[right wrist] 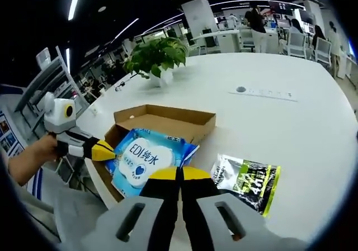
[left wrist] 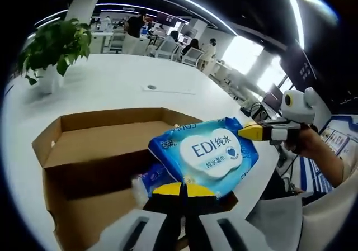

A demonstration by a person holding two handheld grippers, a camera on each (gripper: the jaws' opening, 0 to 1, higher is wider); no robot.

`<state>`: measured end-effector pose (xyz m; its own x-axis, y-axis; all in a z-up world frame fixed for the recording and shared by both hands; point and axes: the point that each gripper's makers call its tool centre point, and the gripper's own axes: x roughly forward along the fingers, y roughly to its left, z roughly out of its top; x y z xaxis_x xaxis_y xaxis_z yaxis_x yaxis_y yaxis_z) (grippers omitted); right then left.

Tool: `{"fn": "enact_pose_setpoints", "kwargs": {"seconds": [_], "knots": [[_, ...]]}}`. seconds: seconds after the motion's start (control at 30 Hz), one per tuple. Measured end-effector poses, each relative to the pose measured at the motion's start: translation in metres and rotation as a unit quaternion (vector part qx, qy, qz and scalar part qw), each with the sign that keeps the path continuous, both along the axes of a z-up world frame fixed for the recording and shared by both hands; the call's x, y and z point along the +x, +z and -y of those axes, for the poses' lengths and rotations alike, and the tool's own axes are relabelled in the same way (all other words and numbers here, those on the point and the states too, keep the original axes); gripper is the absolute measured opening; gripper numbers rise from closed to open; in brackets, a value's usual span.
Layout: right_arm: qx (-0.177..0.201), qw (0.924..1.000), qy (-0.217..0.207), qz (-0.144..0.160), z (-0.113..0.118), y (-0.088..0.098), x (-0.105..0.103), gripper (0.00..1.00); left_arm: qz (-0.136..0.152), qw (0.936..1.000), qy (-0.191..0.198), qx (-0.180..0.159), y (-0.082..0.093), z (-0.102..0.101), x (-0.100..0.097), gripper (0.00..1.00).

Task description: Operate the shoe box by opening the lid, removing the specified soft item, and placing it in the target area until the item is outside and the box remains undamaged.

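A blue and white pack of wet wipes (left wrist: 210, 153) hangs over the open cardboard shoe box (left wrist: 95, 145). My left gripper (left wrist: 182, 190) is shut on the pack's near edge. My right gripper (left wrist: 250, 132) reaches in from the right, its yellow tips at the pack's far corner. In the right gripper view the wipes pack (right wrist: 142, 159) lies over the box's (right wrist: 168, 114) near end. There my right gripper (right wrist: 179, 174) is shut on the pack's corner. The left gripper (right wrist: 105, 150) meets the opposite edge. A blurred blue and white piece (left wrist: 146, 179) shows just under the pack.
A black and green pouch (right wrist: 249, 181) lies on the white table (right wrist: 291, 128) right of the box. A potted plant (left wrist: 56, 47) (right wrist: 156, 52) stands behind the box. A round grommet (right wrist: 240, 89) is set in the tabletop. People and chairs are far behind.
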<state>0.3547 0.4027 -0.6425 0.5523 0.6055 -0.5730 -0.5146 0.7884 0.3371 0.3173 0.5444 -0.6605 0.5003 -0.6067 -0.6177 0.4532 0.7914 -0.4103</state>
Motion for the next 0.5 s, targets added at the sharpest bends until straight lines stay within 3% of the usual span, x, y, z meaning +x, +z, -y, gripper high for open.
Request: {"fn": "enact_pose_setpoints", "kwargs": {"seconds": [0.5], "knots": [[0.007,0.9988,-0.048,0.002,0.056,0.005,0.007,0.00,0.010,0.9993,-0.035,0.001,0.006,0.054,0.009,0.00]]}}
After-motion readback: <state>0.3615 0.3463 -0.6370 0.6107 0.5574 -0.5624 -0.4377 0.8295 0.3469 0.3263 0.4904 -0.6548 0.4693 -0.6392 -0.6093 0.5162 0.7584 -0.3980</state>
